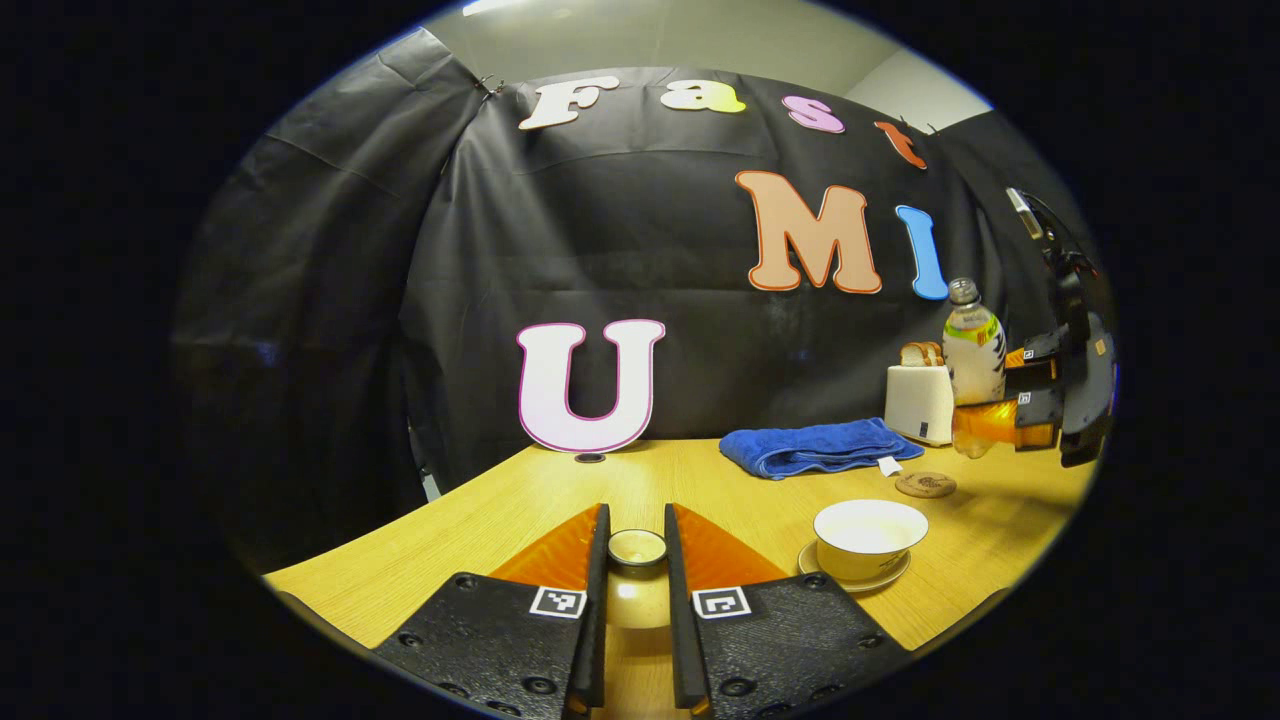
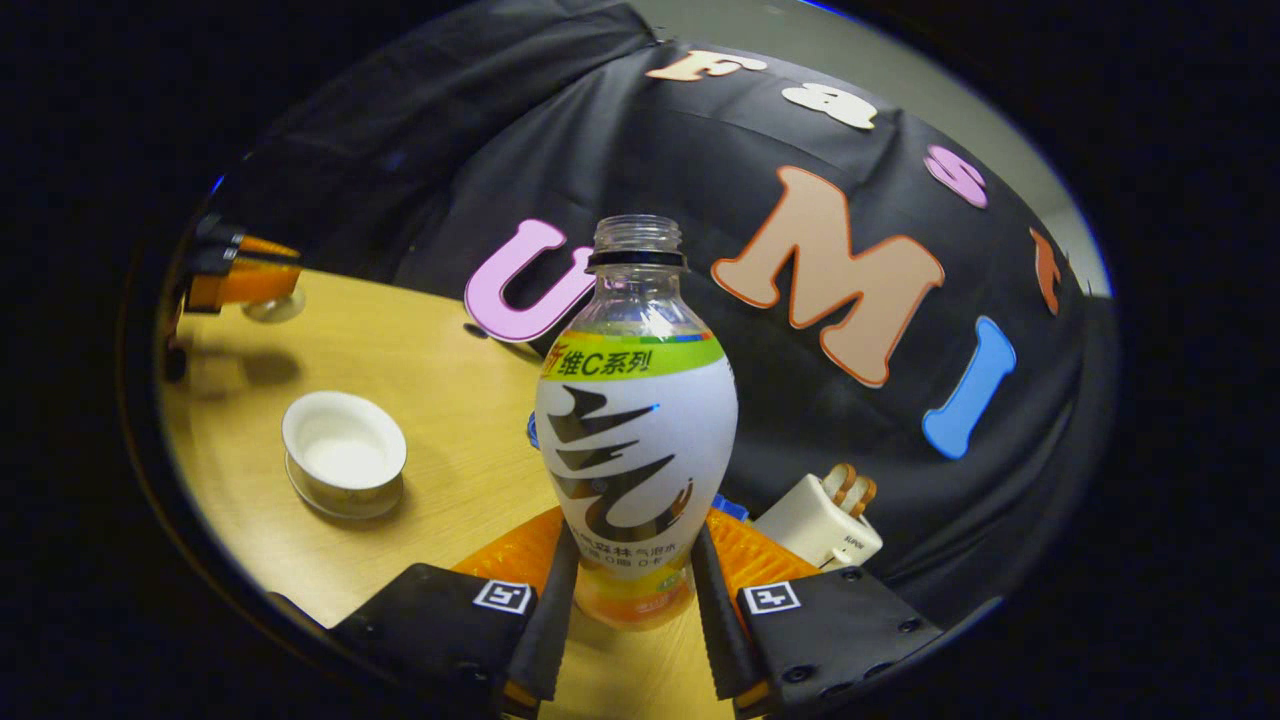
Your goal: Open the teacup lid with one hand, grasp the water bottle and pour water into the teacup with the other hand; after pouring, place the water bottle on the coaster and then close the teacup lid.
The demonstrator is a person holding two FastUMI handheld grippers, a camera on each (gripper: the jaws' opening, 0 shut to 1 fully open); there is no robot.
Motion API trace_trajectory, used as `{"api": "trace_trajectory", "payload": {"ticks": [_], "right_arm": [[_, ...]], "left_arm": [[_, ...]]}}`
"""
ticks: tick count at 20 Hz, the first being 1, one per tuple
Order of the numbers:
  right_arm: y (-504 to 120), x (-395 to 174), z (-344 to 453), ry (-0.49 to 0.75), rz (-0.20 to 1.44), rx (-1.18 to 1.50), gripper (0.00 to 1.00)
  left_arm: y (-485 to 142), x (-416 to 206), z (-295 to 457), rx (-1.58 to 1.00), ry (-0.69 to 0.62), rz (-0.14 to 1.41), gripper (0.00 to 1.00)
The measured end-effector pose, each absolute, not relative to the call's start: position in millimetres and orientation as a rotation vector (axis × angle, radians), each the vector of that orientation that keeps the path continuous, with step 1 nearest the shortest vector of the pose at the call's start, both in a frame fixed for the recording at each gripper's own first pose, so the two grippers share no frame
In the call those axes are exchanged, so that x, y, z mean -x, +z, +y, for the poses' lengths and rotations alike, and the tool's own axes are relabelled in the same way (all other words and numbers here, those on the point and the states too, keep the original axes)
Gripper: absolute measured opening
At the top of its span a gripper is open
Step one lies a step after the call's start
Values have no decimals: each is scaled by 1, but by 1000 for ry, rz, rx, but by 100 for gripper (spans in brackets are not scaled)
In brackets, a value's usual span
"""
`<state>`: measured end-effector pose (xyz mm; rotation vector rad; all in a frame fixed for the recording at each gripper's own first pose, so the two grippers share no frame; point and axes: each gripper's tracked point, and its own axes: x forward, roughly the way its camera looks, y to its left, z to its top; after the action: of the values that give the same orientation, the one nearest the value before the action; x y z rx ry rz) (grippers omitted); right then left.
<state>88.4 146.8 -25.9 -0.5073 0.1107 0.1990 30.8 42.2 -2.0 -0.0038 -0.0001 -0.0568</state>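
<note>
Desk: pale wooden desk [image 1: 480, 520] is running up to the black cloth wall, carrying every loose thing.
Teacup: white porcelain teacup [image 1: 868, 538] is sitting uncovered on its white saucer [image 1: 880, 578], near the front of the desk; in the right gripper view it [image 2: 344, 448] is lying well left of the bottle.
Lid: small round white teacup lid [image 1: 637, 548] is sitting between the fingers of the left tongs [image 1: 636, 545], raised off the cup and well to its left.
Left tongs: narrowed, both fingers pressing the lid.
Bottle: uncapped clear plastic water bottle with white and green label [image 2: 635, 420] is standing upright between the fingers of the right tongs [image 2: 630, 560], lifted above the desk.
Right tongs: clamping the bottle's lower body.
Coaster: round brown cork coaster [image 1: 925, 485] is lying bare behind the teacup.
Background: folded blue towel [image 1: 815, 447] is lying beside a white toaster holding bread [image 1: 920, 398].
</note>
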Motion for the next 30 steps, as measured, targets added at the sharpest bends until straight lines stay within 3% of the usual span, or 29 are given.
{"api": "trace_trajectory", "payload": {"ticks": [5, 9, 22, 28, 30], "right_arm": [[-31, -85, 146, 171, 167, 125, 60], [-31, -77, 146, 106, 196, -8, 62], [-65, -83, 171, 132, 267, -12, 61], [-75, -84, 174, 138, 280, -16, 69], [-75, -85, 174, 140, 276, -21, 67]], "left_arm": [[-3, -31, 43, 4, -57, -1, 24], [-3, -31, 43, 3, -57, -1, 24], [-3, -31, 42, 4, -59, -1, 24], [-4, -30, 42, 5, -59, -2, 24], [-3, -31, 42, 5, -59, -2, 24]]}}
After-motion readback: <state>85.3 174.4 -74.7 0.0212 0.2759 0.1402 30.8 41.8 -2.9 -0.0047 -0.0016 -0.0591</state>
